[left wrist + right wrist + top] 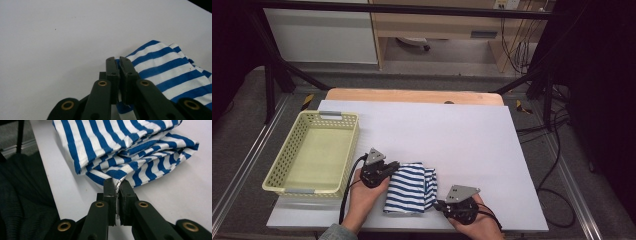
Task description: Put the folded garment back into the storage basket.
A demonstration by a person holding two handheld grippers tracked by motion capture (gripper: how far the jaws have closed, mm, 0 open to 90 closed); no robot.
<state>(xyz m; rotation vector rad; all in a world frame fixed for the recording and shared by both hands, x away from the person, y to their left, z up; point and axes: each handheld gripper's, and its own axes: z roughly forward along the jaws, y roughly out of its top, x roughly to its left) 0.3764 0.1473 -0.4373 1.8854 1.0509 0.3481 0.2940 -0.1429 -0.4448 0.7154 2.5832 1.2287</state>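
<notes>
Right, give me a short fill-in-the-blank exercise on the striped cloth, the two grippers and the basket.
1. The folded cloth has white and ____ stripes.
2. The left gripper is ____ on an edge of the cloth.
3. The pale yellow-green basket sits to the ____ of the cloth in the high view.
4. The right gripper pinches the cloth's ____.

Missing words: blue; shut; left; edge
</notes>
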